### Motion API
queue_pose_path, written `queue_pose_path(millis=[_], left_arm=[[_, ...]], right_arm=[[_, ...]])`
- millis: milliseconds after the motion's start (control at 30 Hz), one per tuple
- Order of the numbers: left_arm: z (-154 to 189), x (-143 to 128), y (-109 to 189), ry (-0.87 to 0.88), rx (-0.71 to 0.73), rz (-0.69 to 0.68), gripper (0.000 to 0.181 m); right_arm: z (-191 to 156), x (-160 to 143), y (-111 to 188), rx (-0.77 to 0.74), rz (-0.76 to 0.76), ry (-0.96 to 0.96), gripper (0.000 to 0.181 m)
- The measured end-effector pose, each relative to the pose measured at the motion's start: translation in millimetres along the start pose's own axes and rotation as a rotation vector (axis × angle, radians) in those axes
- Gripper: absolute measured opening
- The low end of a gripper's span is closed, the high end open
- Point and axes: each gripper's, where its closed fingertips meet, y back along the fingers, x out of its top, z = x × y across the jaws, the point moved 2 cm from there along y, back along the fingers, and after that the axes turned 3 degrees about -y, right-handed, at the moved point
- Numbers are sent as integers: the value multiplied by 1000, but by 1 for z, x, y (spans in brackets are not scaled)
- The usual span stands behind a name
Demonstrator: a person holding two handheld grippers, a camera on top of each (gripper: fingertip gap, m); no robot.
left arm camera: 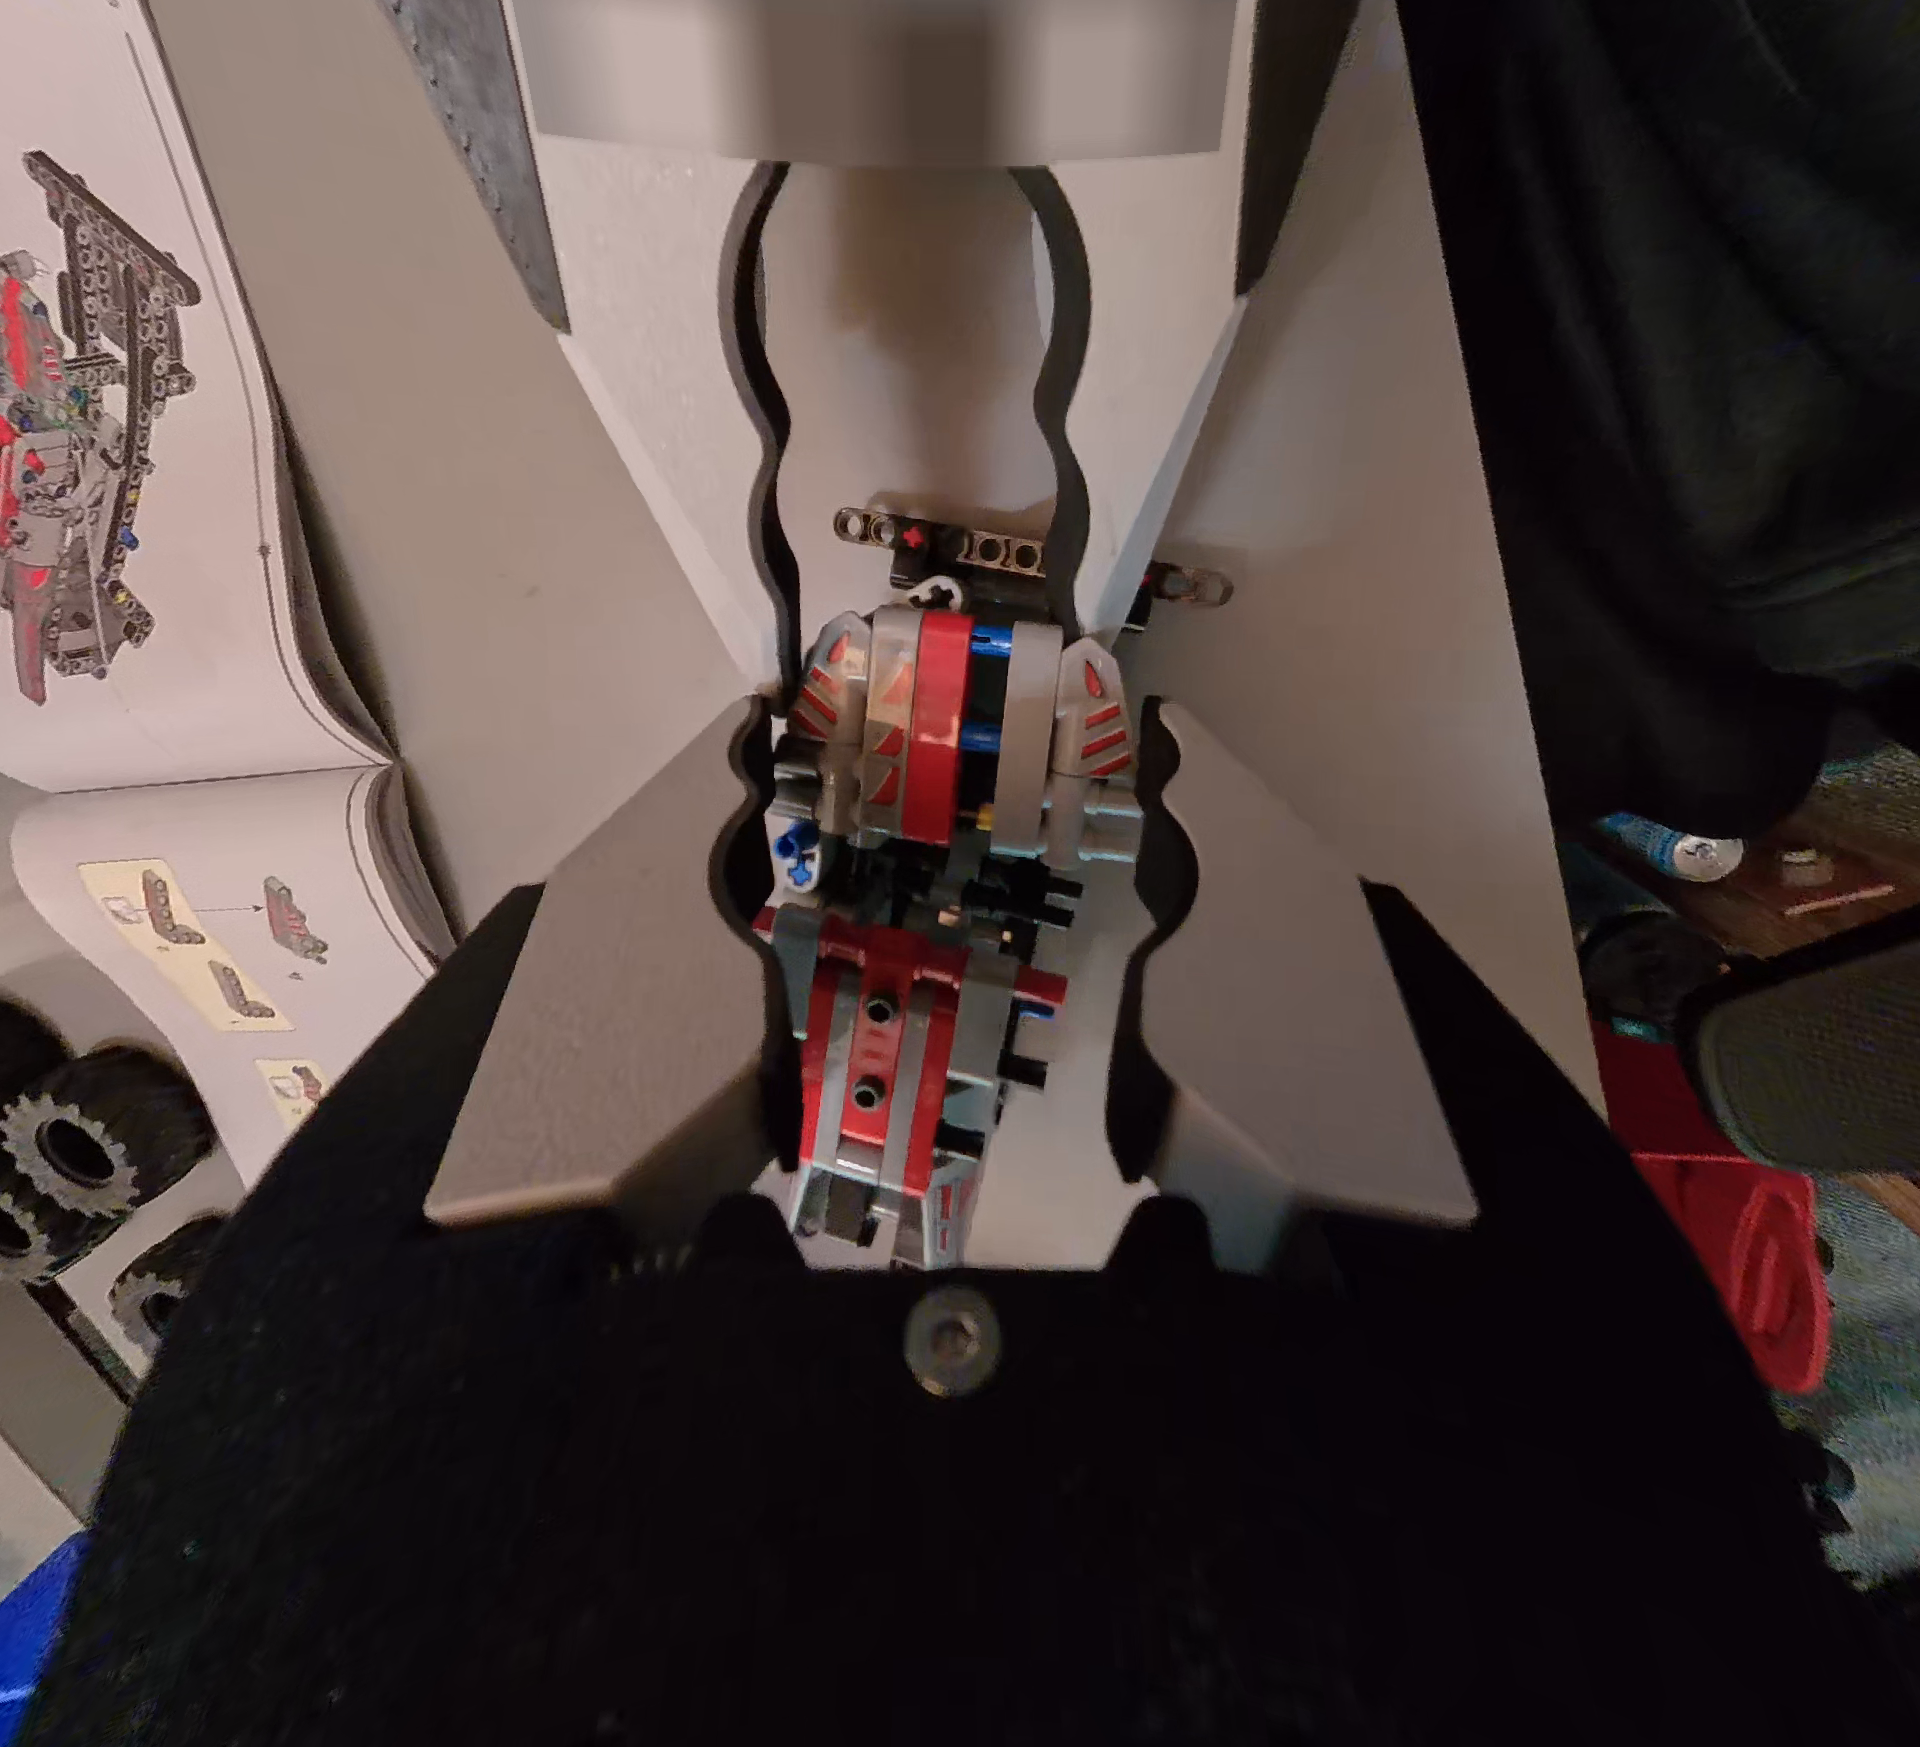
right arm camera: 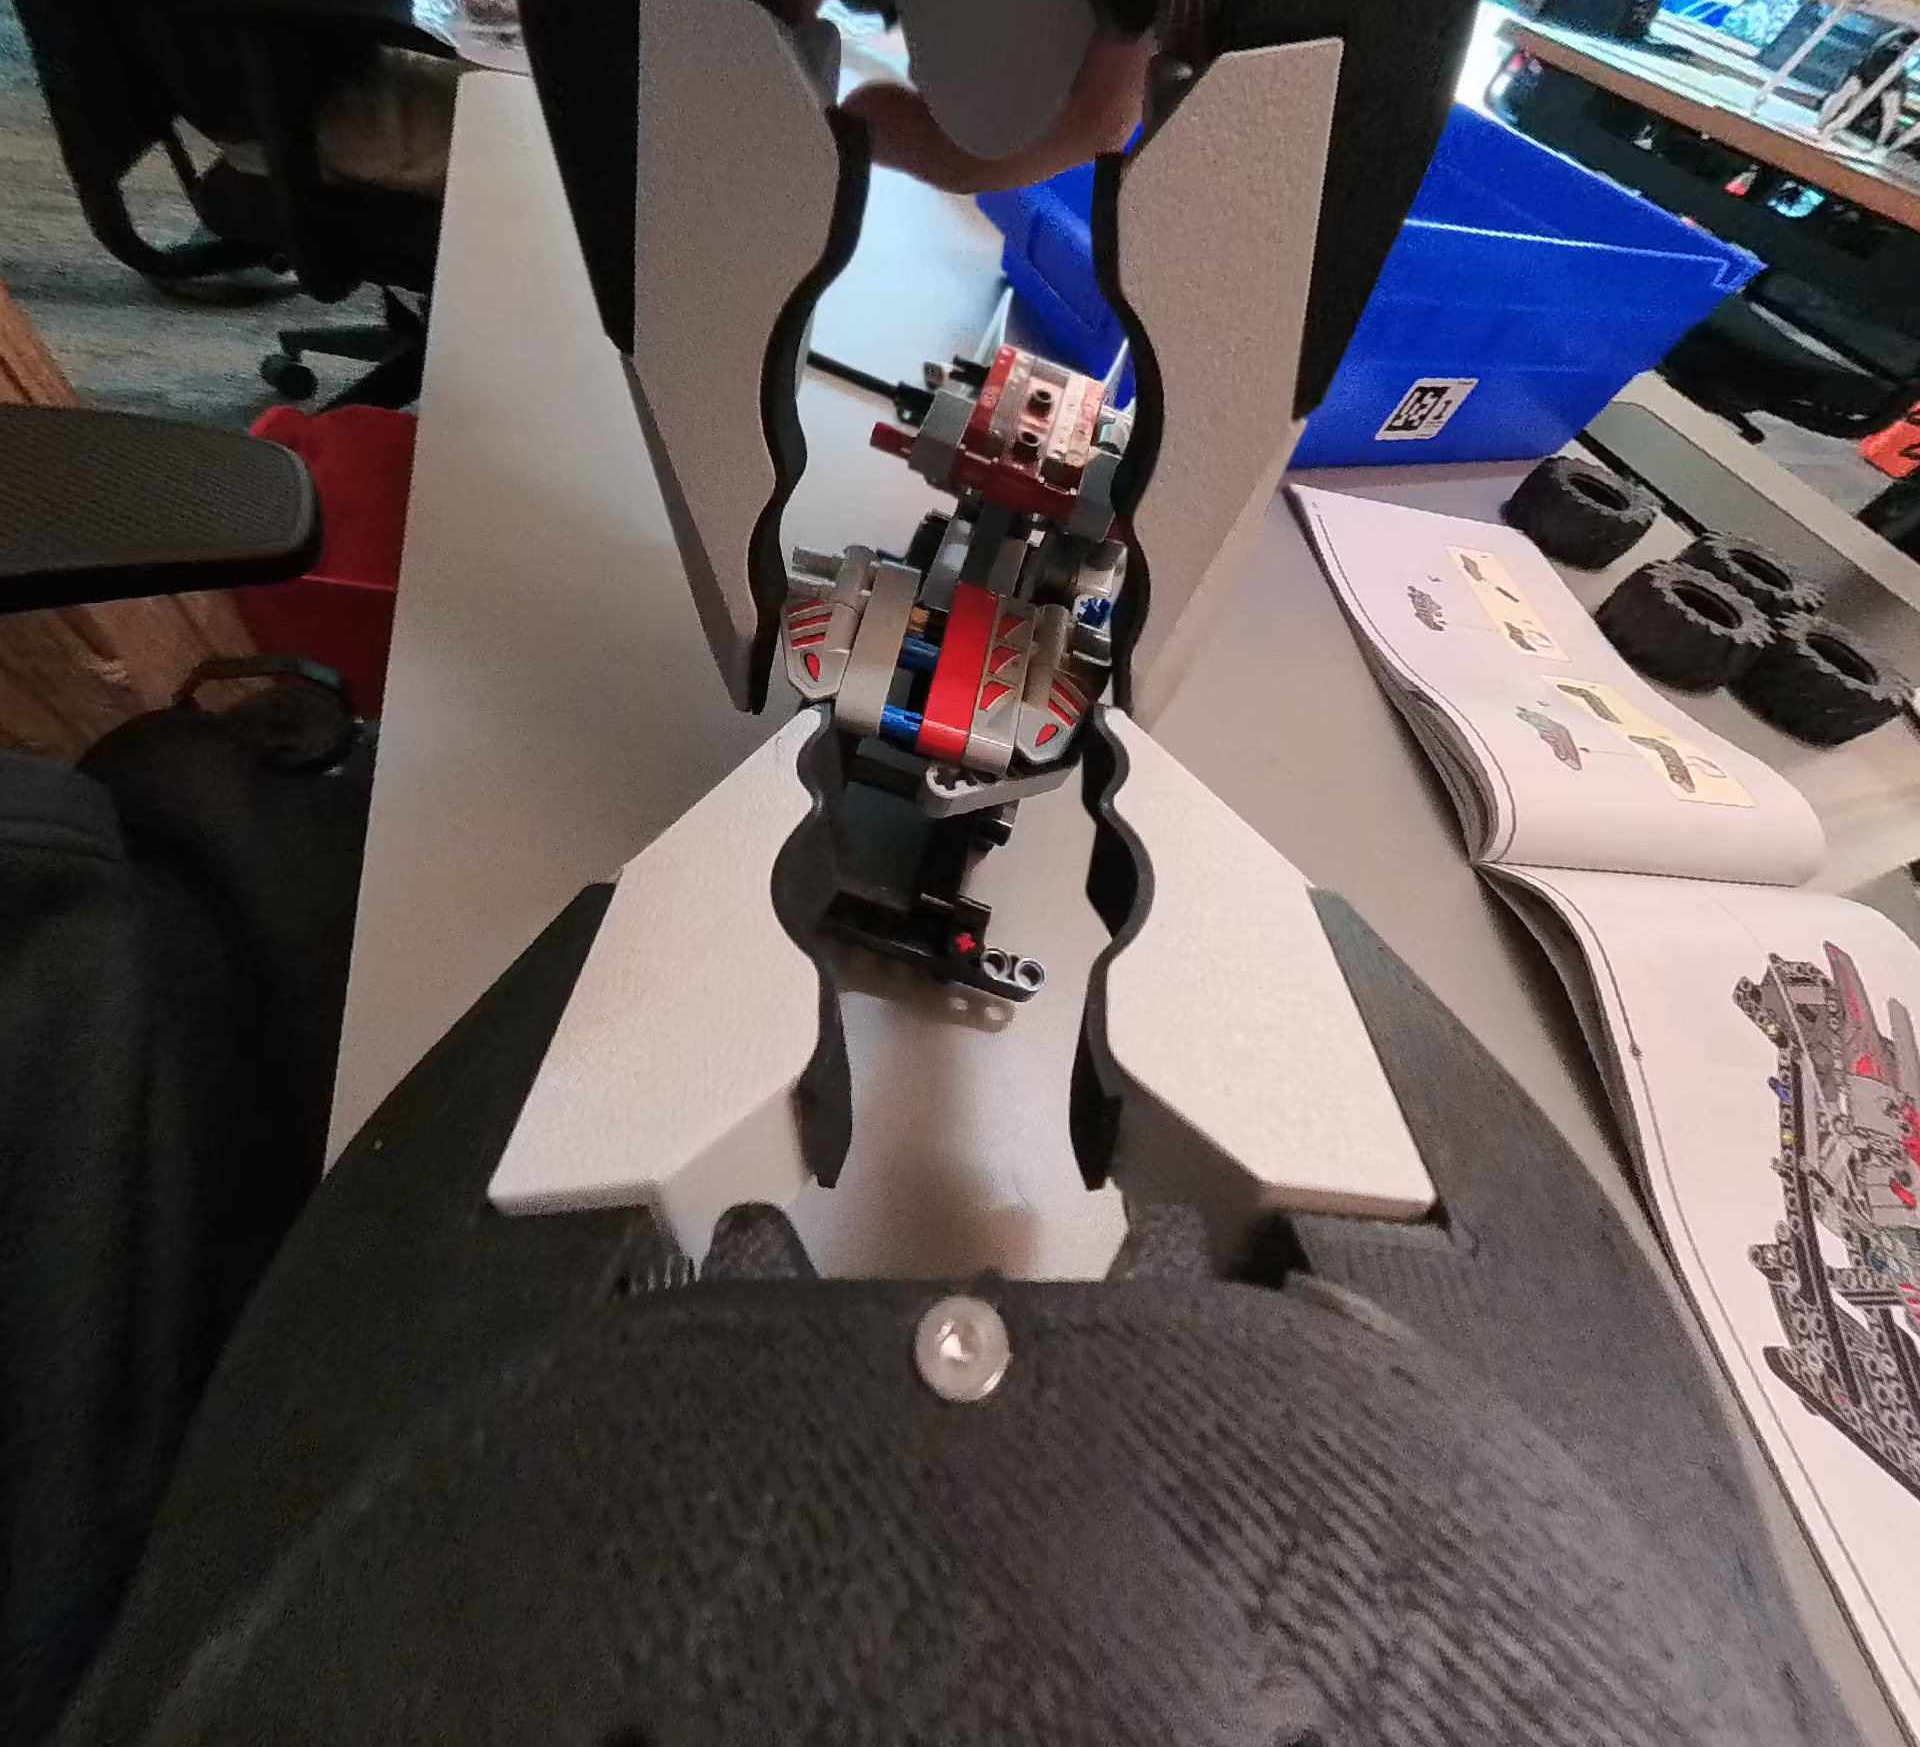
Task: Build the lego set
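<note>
A red, grey and black lego model (left arm camera: 940,721) is held over the grey table (left arm camera: 499,554) between my two grippers, which face each other. My left gripper (left arm camera: 956,710) comes from below in its own view and is shut on the model's nose end. My right gripper (left arm camera: 930,658) comes from the top there and closes on the other end. In the right wrist view my right gripper (right arm camera: 956,731) is shut on the model (right arm camera: 961,658) near its black tail beam. My left gripper (right arm camera: 945,695) reaches in from above. The fingers hide the model's sides.
An open instruction booklet (left arm camera: 156,450) (right arm camera: 1621,762) lies on the table. Several black tyres (left arm camera: 73,1157) (right arm camera: 1704,617) sit beyond it. A blue bin (right arm camera: 1507,315) stands at the table's far end. A red box (right arm camera: 343,534) and a chair armrest (right arm camera: 145,492) are beside the table. Less than 4 cm separates the two grippers' tips.
</note>
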Motion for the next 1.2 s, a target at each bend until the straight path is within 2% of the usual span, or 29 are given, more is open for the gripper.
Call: queue_pose_path(millis=[333,567,967,1033,1067,1200], left_arm=[[4,-1,2,-22,-11,-44,68],[7,-2,3,-39,-14,-39,65],[10,-1,4,-4,-29,-33,66],[10,0,4,-7,-29,-27,66],[10,0,4,-8,-26,-23,66],[12,2,3,-14,-26,-18,66]], right_arm=[[-4,0,0,25,7,29,46],[-4,0,-1,-19,6,89,40],[-9,1,0,-7,-6,10,43],[-12,1,1,20,-3,3,47],[-17,2,3,78,-2,-23,59],[-16,3,6,111,10,-62,56]])
